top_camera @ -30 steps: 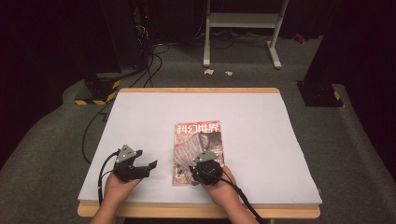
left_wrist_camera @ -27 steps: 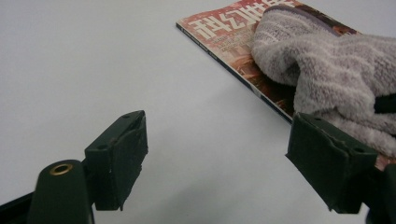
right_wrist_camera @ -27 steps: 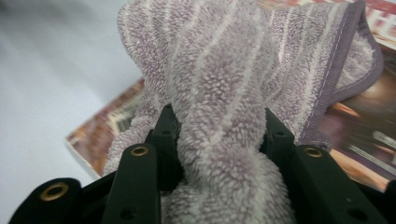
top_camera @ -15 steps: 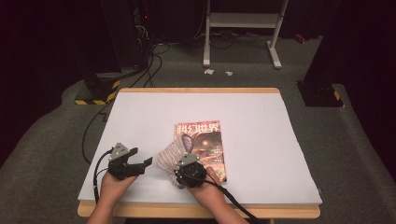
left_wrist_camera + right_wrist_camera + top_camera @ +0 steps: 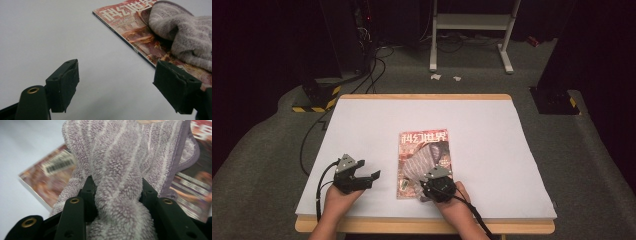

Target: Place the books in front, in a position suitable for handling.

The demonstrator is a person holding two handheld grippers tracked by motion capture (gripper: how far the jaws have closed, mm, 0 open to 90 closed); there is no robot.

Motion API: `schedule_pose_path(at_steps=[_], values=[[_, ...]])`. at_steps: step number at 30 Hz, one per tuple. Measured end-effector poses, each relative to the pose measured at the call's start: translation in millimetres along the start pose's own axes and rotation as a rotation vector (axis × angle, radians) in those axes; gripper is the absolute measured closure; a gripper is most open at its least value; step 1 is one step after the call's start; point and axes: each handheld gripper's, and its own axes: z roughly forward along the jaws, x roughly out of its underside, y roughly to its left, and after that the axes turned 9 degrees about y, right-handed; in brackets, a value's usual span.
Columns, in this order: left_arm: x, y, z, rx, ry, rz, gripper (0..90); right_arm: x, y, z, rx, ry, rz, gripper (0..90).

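— Grip of the right gripper [image 5: 430, 181]: what is seen between its black jaws?

— A bunched fold of the soft grey-lilac terry cloth with pale stripes [image 5: 120, 170] is pinched there. In the right gripper view the pile is squeezed in from both sides by the pads, and the rest of the cloth is spread away from the jaws, its stitched purple hem seen at the right.

— And where is the cloth placed?

— It is laid on the glossy red-brown magazine with large pale characters across its cover [image 5: 424, 150], which lies flat near the middle of the white-covered table [image 5: 492, 150]. In the high view the cloth [image 5: 426, 161] is draped over the lower middle of the cover, and the near end is taken up by the gripper. A barcode label is visible on the magazine [image 5: 47, 172] beside the cloth.

— What is shown of the left gripper [image 5: 367, 176]?

— Its jaws are spread wide, with nothing between them. It is held above bare table, left of the magazine and apart from it. In the left gripper view the magazine's spine edge [image 5: 125, 37] and the cloth [image 5: 182, 32] are seen beyond the right-hand jaw.
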Motion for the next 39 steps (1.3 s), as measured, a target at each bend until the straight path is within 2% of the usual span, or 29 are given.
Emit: schedule_pose_path(at_steps=[6, 8, 12, 18, 22, 26, 32, 39], values=[[-0.2, -1.3, 1.7, -0.004, 0.003, 0.008, 20.5, 21.9, -24.9, -14.9, 0.051, -0.001, 0.058, 59.4], [-0.1, -1.5, 2.2, -0.006, 0.007, 0.011, 20.4, 27.8, -32.2, -18.2, 0.055, -0.008, 0.078, 59.5], [0.5, -2.1, 1.9, -0.007, 0.011, 0.015, 20.4, 30.1, -35.8, -20.5, 0.062, -0.008, 0.084, 59.6], [0.3, -2.7, 3.1, 0.0, 0.009, 0.017, 20.4, 21.9, -37.8, -18.2, 0.094, -0.006, 0.088, 59.8], [-0.4, -3.0, 4.6, 0.008, 0.014, 0.023, 20.4, 8.3, -48.1, -9.8, 0.116, 0.007, 0.106, 59.7], [-0.7, -1.8, 4.1, 0.012, 0.011, 0.018, 20.3, -5.4, -56.5, 1.1, 0.116, 0.032, 0.125, 59.7], [-0.3, -1.1, 2.5, 0.013, 0.012, 0.019, 20.3, -16.7, -47.8, 9.1, 0.114, 0.045, 0.096, 59.8], [-0.5, -0.1, 0.9, 0.01, 0.006, 0.013, 20.3, -28.5, -26.1, 16.7, 0.073, 0.049, 0.059, 59.8]])
